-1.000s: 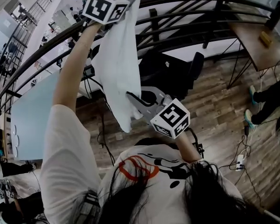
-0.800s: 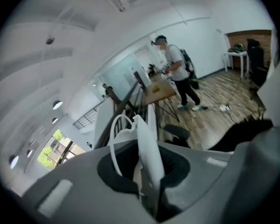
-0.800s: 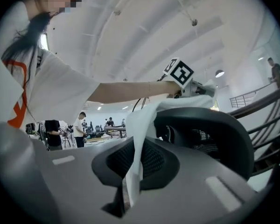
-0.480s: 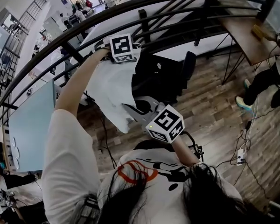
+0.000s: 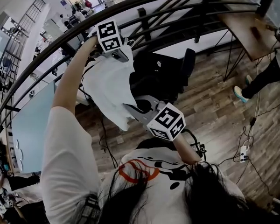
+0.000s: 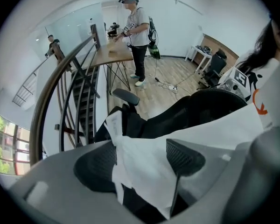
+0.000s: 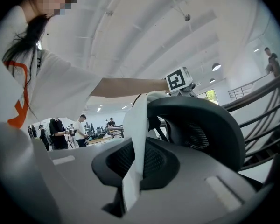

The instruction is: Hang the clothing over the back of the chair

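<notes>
Left gripper [image 5: 120,55] points steeply down at the top of the chair [image 5: 159,76], arm stretched out from the person; its jaws have just been opening and now stand wide apart. In the left gripper view the white garment [image 6: 147,169] lies loose btwn the two pads w/o either pressing on it, so nothing is gripped on that side. The same view shows the cloth spread over the black chair back [image 6: 196,108]; one corner sticks up beside the armrest.

Right gripper [image 5: 133,110] sits lower and nearer the person's body, pointing roughly level toward the chair; jaws closed, pinching a narrow fold of the garment [image 7: 137,125]. From that pinch the cloth runs up as a strip to the curved top of the chair [image 7: 210,125], where the left gripper w/ its marker cube shows.

Head view: garment [image 5: 109,85] hangs as a broad white sheet on the near side of the chair back, upper edge at the left gripper, lower corner at the right gripper.

Bkgd: dark curved railing [image 5: 144,1] beyond the chair; wooden desk [image 5: 252,36] at upper right; another person [image 6: 137,29] stands by a desk on the wood floor [image 5: 214,106].
</notes>
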`<control>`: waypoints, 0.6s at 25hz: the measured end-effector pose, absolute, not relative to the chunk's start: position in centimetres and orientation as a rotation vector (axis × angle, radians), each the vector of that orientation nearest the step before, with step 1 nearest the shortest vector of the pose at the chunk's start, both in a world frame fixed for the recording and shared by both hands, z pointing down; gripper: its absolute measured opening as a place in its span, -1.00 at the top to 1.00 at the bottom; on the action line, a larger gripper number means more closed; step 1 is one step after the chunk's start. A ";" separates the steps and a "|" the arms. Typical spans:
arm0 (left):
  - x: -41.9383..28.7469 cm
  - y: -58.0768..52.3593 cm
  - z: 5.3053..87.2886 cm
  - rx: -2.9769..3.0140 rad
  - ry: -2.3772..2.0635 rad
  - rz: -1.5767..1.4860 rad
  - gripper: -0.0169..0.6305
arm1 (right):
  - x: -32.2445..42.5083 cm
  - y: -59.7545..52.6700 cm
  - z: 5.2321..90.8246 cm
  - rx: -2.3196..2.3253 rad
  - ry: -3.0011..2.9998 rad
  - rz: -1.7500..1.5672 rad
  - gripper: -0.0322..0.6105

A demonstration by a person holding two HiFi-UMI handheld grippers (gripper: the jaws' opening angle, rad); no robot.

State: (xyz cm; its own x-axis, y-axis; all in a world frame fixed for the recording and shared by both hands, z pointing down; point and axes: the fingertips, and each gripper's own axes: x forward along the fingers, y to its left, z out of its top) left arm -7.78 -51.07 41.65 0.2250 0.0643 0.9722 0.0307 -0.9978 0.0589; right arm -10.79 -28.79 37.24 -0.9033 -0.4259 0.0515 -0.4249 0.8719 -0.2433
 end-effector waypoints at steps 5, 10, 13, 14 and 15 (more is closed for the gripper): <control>-8.9 -53.8 38.9 2.537 -0.077 1.961 -0.42 | -10.5 -29.0 37.1 -0.686 3.034 -0.400 0.79; -8.2 -54.9 36.5 2.699 -0.295 1.793 -0.42 | -10.9 -28.5 37.3 -0.678 3.046 -0.391 0.79; -7.0 -54.1 34.9 2.820 -0.347 1.613 -0.42 | -10.9 -28.4 37.5 -0.695 3.045 -0.376 0.78; -6.5 -53.4 34.4 2.849 -0.335 1.566 -0.41 | -10.8 -28.4 37.5 -0.704 3.046 -0.363 0.78; -6.2 -52.8 33.9 2.876 -0.324 1.536 -0.41 | -10.8 -28.4 37.4 -0.711 3.049 -0.345 0.76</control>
